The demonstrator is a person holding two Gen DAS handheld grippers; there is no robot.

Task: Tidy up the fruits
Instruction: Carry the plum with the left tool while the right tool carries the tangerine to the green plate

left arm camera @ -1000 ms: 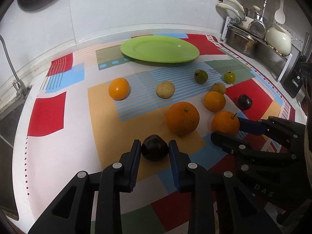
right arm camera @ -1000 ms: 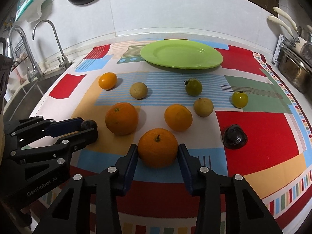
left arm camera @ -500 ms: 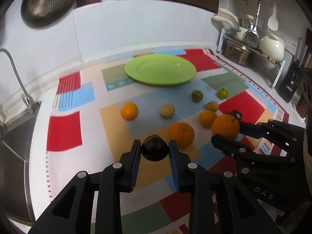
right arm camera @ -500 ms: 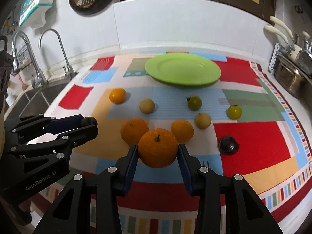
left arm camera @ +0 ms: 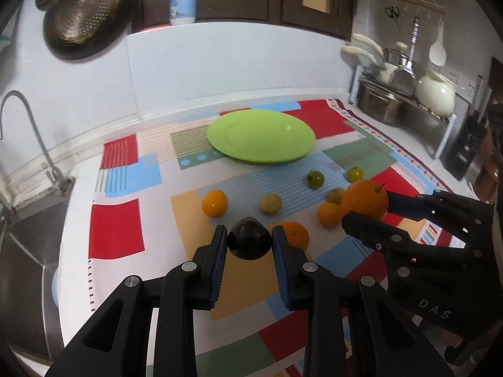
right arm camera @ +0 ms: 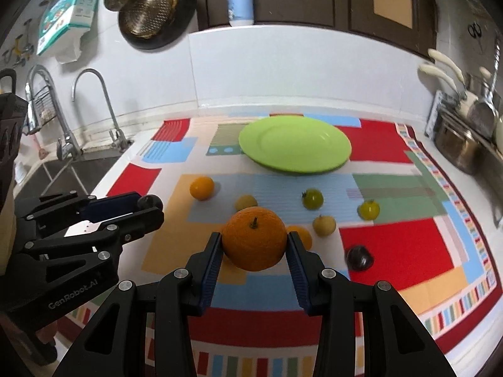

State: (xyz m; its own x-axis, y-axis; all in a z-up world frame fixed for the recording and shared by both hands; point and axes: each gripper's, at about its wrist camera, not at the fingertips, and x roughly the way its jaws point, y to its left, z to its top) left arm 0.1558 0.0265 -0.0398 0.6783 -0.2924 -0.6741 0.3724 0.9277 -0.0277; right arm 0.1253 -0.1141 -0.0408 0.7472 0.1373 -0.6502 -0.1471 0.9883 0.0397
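My left gripper [left arm camera: 249, 239] is shut on a dark purple fruit [left arm camera: 249, 242], held in the air above the patterned cloth. My right gripper [right arm camera: 254, 244] is shut on a large orange [right arm camera: 254, 242], also lifted off the cloth; the same orange [left arm camera: 364, 201] shows at the right of the left wrist view. A green plate [left arm camera: 261, 139] sits bare at the far side of the cloth [right arm camera: 393, 245]. Several fruits lie between it and the grippers: small oranges [left arm camera: 214, 202], a tan fruit [left arm camera: 270, 203], green fruits [right arm camera: 312, 198] and another dark fruit [right arm camera: 359, 257].
A sink with taps [right arm camera: 63, 144] lies off the cloth's left edge. Pots and utensils on a rack [left arm camera: 405, 94] stand at the right. A white backsplash wall [left arm camera: 235, 62] rises behind the plate, with a strainer [left arm camera: 81, 28] hanging on it.
Both grippers have risen with their fruits, the dark fruit and the large orange leaving the cloth. The rest of the fruit and the plate stayed in place.
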